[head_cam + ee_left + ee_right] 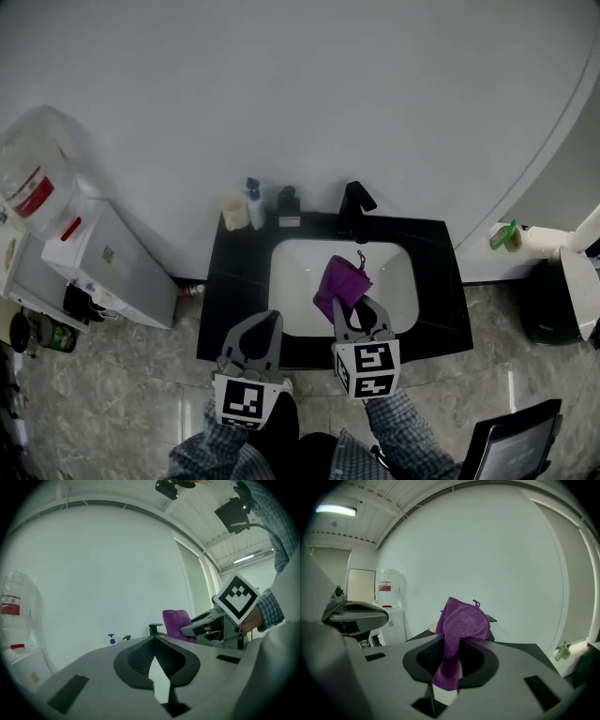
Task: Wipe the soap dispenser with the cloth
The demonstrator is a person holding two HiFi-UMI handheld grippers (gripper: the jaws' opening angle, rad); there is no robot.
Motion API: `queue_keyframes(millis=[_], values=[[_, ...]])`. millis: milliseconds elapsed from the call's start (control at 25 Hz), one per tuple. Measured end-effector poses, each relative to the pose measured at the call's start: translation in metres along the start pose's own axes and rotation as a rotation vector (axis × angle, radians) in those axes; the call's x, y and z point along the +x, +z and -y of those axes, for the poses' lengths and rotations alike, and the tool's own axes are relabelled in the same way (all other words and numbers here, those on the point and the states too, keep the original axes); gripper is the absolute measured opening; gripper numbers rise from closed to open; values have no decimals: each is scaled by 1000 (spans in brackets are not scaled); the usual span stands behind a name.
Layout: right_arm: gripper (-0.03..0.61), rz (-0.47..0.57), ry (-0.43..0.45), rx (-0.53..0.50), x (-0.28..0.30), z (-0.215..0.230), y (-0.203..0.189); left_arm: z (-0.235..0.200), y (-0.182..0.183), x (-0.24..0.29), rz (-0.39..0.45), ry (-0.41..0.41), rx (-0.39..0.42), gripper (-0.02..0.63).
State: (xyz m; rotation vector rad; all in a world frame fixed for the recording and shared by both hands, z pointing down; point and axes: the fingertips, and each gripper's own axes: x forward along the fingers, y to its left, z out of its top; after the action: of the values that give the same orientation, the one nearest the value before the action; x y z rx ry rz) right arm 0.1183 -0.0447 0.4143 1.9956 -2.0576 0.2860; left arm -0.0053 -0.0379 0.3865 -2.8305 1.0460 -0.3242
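A white soap dispenser with a blue pump [253,204] stands at the back left of the black counter [234,300], between a beige cup [233,212] and a dark pump bottle [288,207]. In the left gripper view the blue pump [111,639] shows small and far off. My right gripper [350,306] is shut on a purple cloth [339,284] and holds it over the white basin [291,281]. The cloth [461,623] stands bunched above the jaws and hangs down between them. My left gripper [271,321] is shut and empty at the counter's front edge, well short of the dispenser.
A black tap [355,208] rises behind the basin. A white water cooler [103,267] with a clear bottle [37,178] stands on the floor to the left. On the right are a green bottle [504,236], a dark bin [548,314] and a dark screen [516,448].
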Motion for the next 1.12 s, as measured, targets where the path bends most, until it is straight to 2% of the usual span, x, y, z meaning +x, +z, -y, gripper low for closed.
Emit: queue_keyframes(millis=[200,280,400,480,680,1120], values=[[80,16,43,-3,-66,-13,-22,66,9,-34,32,-20,48,2],[80,10,50,3,-90,-16,-34,90,9,-49,37,-28,29,2],[80,-3,49,18,-123,-16,-51,117,4,-71,7,-45,-41,2],[80,-15,43,30,-141,-18,-59,127,5,-84,-4,-46,-51,2],[80,-22,29,53,-169,-31,-68,133,10,-109,-8,-47,-41,2],[80,20,-14,91,-190,-66,-59,111,2,-154,-9,-45,-40,2]])
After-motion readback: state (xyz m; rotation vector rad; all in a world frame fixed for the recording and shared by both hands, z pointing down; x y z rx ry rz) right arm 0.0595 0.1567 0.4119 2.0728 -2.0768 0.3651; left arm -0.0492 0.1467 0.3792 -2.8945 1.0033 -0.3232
